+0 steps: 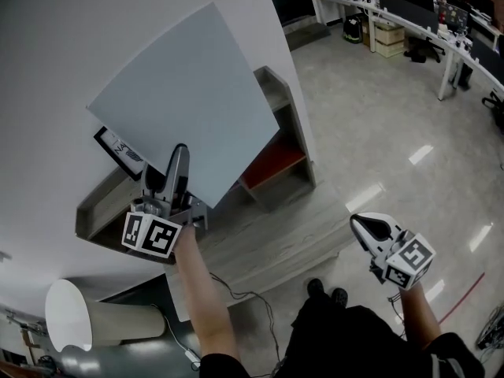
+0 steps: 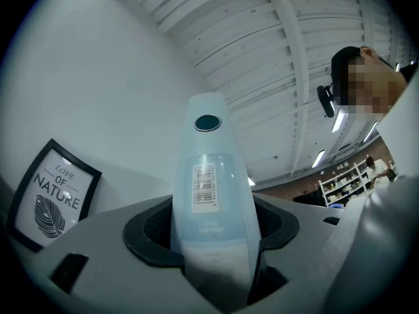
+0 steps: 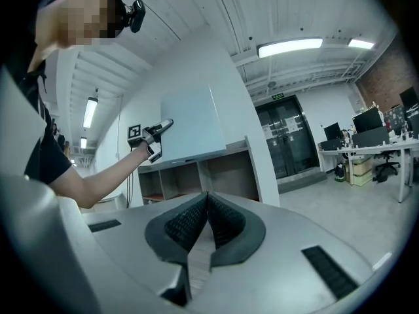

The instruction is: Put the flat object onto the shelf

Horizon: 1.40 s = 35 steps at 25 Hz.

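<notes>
While right claw [image 1: 358, 221] is closed, left claw [image 1: 180, 152] clamps flat panel [image 1: 189, 93] over the shelf [image 1: 302, 144].

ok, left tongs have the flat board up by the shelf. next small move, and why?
Probably lower the flat board onto the shelf top, keeping clear of the framed picture. The left tongs are clamped on its lower edge and hold it tilted over the shelf; the right tongs are shut, empty, well aside.

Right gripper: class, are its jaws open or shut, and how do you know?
Shut. On the right gripper the pads meet, nothing between.
</notes>
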Motion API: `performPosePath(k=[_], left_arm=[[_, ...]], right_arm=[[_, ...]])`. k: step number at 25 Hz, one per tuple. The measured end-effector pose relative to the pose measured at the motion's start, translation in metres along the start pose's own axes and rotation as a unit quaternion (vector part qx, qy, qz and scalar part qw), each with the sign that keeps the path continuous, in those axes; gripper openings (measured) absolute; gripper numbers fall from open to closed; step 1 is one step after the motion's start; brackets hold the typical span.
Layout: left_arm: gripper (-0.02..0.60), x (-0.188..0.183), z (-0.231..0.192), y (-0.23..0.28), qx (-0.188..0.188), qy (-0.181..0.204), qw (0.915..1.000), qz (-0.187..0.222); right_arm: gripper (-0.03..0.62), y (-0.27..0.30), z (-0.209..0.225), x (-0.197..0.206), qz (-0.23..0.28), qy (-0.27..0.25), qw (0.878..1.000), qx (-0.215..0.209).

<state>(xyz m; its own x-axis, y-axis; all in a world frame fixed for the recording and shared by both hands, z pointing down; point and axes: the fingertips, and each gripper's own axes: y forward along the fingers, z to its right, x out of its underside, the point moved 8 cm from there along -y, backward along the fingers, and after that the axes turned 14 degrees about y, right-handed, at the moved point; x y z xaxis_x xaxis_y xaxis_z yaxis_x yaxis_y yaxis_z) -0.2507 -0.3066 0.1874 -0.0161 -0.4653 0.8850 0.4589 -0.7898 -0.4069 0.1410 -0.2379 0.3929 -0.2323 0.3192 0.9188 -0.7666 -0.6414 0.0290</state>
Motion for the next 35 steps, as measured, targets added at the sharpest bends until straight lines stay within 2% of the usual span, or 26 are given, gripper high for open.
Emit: performPosePath(k=[10, 19, 27, 35], left_arm=[[0.296, 0.01, -0.043, 0.049, 0.031, 0.005, 0.9994, 0.012], [0.296, 0.03, -0.073, 0.082, 0.051, 0.011, 0.9985, 0.013], [0.296, 0.056, -0.086, 0.102, 0.07, 0.006, 0.9975, 0.0], [0.296, 0.062, -0.088, 0.122, 0.08, 0.007, 0.9968, 0.0]], right_arm=[[0.011, 0.04, -0.005, -0.02, 0.013, -0.018, 1.0, 0.019], [0.011, 0.069, -0.011, -0.017, 0.028, -0.022, 0.999, 0.039], [0.011, 0.086, -0.016, 0.003, 0.02, -0.01, 0.998, 0.058], [0.011, 0.096, -0.021, -0.001, 0.019, -0.014, 0.998, 0.061]])
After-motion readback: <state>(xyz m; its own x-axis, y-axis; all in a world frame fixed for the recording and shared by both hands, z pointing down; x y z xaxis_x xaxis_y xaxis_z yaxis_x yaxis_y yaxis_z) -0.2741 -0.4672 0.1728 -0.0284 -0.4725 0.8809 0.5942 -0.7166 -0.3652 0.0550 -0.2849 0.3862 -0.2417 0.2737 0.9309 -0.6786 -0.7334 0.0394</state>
